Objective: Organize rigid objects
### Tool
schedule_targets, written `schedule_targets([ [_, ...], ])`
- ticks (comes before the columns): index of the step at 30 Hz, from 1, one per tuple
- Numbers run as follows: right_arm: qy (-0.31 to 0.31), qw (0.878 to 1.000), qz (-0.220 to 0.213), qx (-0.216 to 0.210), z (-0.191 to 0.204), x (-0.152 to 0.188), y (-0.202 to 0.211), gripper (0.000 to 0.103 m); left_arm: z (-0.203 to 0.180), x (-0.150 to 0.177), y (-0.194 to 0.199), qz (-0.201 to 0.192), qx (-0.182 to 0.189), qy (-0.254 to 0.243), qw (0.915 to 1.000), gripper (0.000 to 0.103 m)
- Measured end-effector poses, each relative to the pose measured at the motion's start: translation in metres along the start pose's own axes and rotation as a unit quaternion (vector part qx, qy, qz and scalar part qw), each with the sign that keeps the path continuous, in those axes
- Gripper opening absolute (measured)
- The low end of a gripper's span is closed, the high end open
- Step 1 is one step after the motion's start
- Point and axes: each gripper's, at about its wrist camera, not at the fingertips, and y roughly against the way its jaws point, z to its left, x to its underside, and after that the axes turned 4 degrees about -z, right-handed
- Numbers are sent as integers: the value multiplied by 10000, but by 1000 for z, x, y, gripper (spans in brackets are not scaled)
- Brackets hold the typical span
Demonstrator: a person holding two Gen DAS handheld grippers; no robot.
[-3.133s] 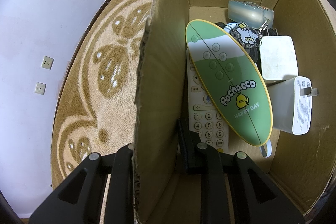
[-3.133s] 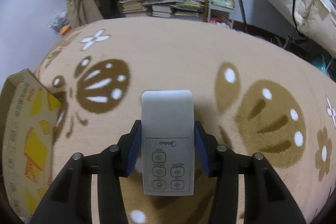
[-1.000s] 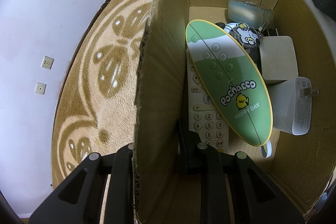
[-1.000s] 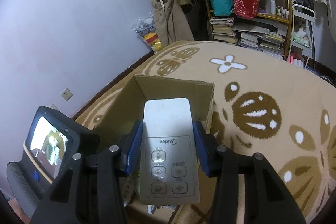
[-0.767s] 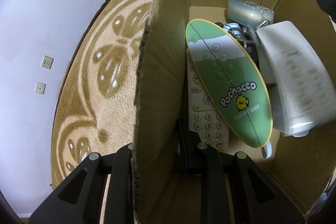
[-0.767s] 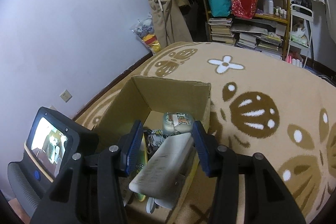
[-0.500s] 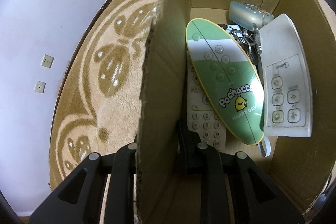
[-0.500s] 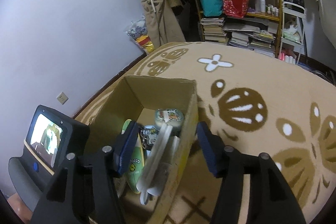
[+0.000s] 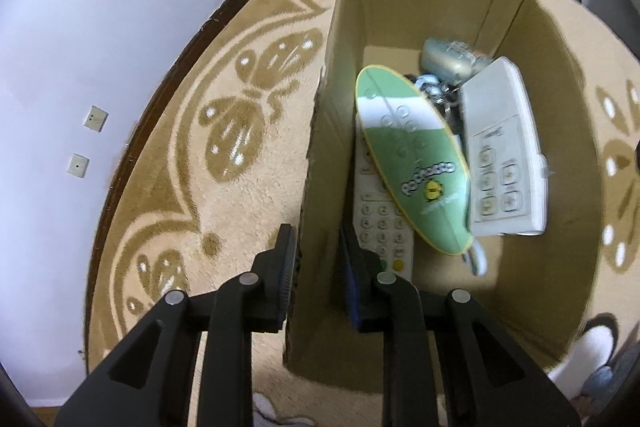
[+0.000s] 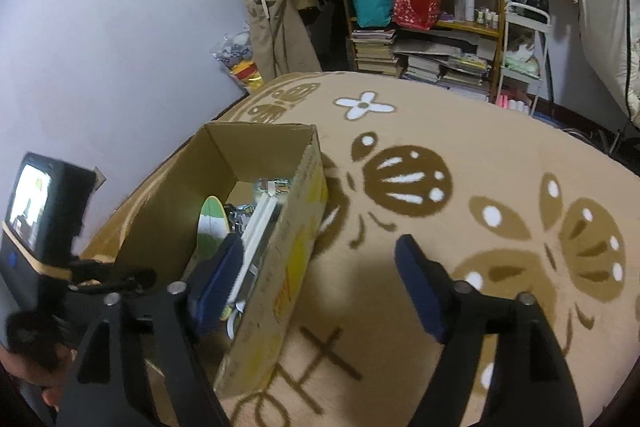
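A cardboard box (image 9: 532, 39) stands on the rug. In it lie a white Midea remote (image 9: 502, 155), a green oval Pochacco remote (image 9: 416, 167), a white keypad remote (image 9: 380, 223), a pale blue case (image 9: 448, 57) and a keyring. My left gripper (image 9: 318, 247) straddles the box's left wall with its fingers a little apart from the cardboard. My right gripper (image 10: 320, 267) is open and empty above the box's right wall (image 10: 292, 247). The white remote (image 10: 260, 227) shows edge-on inside.
A patterned beige rug (image 10: 480, 187) spreads to the right. A shelf (image 10: 424, 19) with books and bags stands by the far wall. A plush toy bag (image 10: 240, 63) lies at the rug's edge. The left gripper's screen unit (image 10: 36, 211) is at left.
My right gripper carried the white Midea remote over the box, let it go, opened wide and drew back. The remote now lies in the box. My left gripper's fingers opened slightly off the wall.
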Motion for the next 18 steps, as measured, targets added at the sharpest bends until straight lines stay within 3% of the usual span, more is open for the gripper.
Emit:
schedule_targets([
  [4, 40, 10000, -18, 47, -3, 3, 12, 91, 0, 5, 22, -285, 46, 39, 9996, 40],
  [6, 90, 9999, -78, 106, -3, 4, 18, 94, 1, 6, 30, -426, 95, 94, 9990, 58],
  [8, 155, 9996, -152, 165, -3, 6, 24, 99, 1, 9, 43, -607, 161, 149, 9979, 63],
  [11, 186, 9993, -238, 219, -4, 7, 34, 103, 6, 13, 56, -815, 201, 214, 9962, 80],
  [13, 161, 9992, -300, 219, -4, 7, 42, 103, 7, 16, 65, -988, 194, 217, 9947, 85],
  [15, 176, 9990, -327, 253, -5, 8, 47, 103, 8, 19, 73, -1142, 218, 204, 9930, 96],
  [18, 192, 9984, -431, 306, -6, 9, 57, 103, 9, 24, 89, -1445, 256, 262, 9888, 100],
])
